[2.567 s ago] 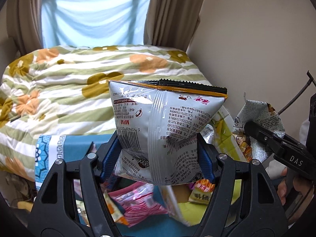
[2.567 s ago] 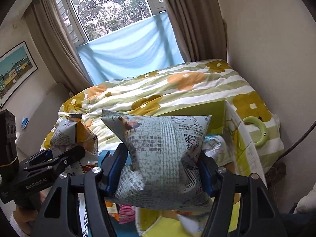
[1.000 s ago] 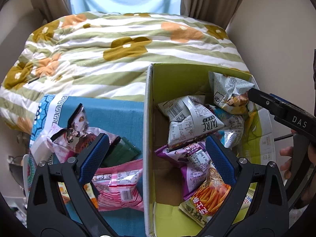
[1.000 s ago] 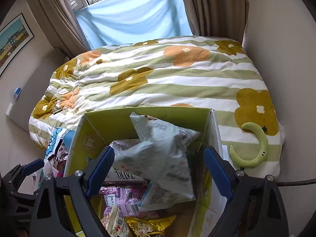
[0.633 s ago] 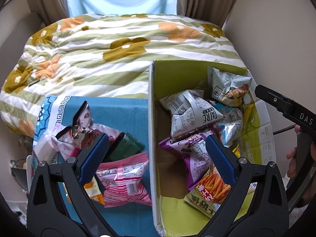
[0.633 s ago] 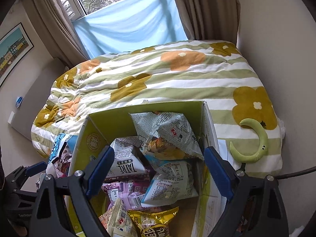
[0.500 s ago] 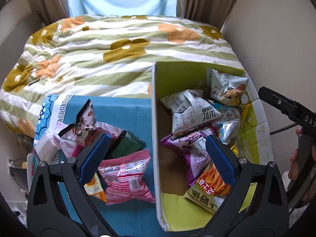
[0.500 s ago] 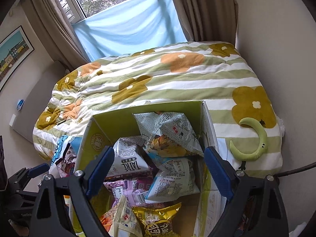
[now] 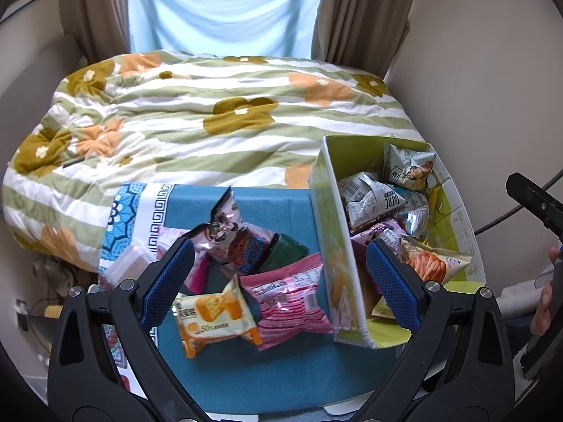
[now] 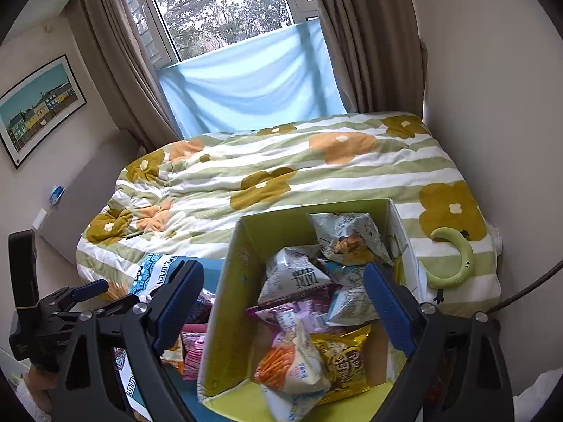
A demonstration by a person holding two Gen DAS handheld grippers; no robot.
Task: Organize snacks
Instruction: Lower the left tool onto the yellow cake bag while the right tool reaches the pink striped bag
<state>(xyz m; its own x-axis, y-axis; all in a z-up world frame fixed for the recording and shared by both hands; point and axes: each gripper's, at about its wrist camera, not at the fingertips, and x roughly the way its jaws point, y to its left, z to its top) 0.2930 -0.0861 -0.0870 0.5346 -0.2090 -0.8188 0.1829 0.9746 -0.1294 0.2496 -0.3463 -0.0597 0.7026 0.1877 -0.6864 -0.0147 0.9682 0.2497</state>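
Snack packets split into two groups: loose ones on the teal cloth (image 9: 246, 369), the rest inside the yellow-green box (image 10: 228, 281). I see my left gripper (image 9: 278, 281) spread wide, empty, above the pink packet (image 9: 288, 302). My right gripper (image 10: 285, 306) is likewise spread, empty, over the box.

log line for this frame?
left gripper: open, empty | right gripper: open, empty | box: holds snacks | pink packet: on blue cloth
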